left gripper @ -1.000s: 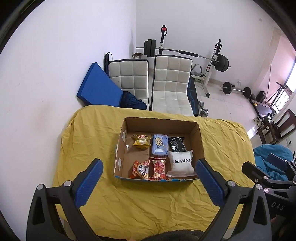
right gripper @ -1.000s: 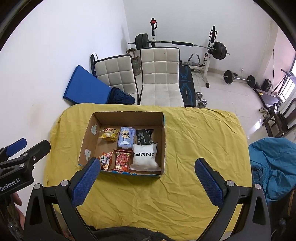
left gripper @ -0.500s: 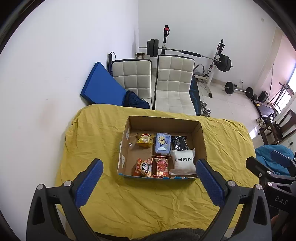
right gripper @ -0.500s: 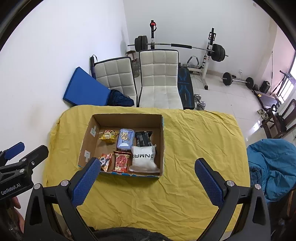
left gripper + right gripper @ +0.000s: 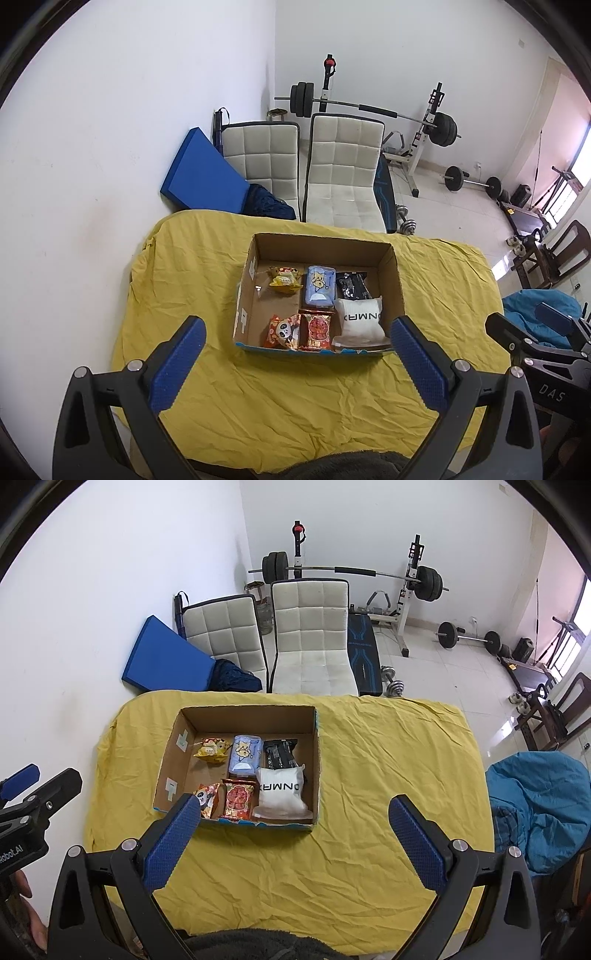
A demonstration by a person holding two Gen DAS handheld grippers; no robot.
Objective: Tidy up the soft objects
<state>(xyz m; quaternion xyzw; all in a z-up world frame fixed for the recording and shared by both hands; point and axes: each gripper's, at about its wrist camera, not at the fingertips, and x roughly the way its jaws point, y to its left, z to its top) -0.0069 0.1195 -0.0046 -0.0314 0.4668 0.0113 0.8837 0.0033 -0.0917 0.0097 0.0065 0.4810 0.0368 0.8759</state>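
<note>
Yellow-draped tabletop (image 5: 184, 280), white wall and weight bench (image 5: 369, 110) behind. Left wrist view: your left gripper (image 5: 295, 354) hovers with fingers spread wide, holding nothing. Cardboard box (image 5: 395, 280) sits mid-tabletop, containing a yellow snack bag (image 5: 283, 280), blue tissue pack (image 5: 320, 291), black packet (image 5: 352, 286), panda bag (image 5: 282, 331), red packet (image 5: 316, 330) and white pillow pack (image 5: 361, 321).

Right wrist view: your right gripper (image 5: 295, 834) likewise gapes empty above bare cloth; the box (image 5: 177, 749) lies ahead to its left, contents as listed.
</note>
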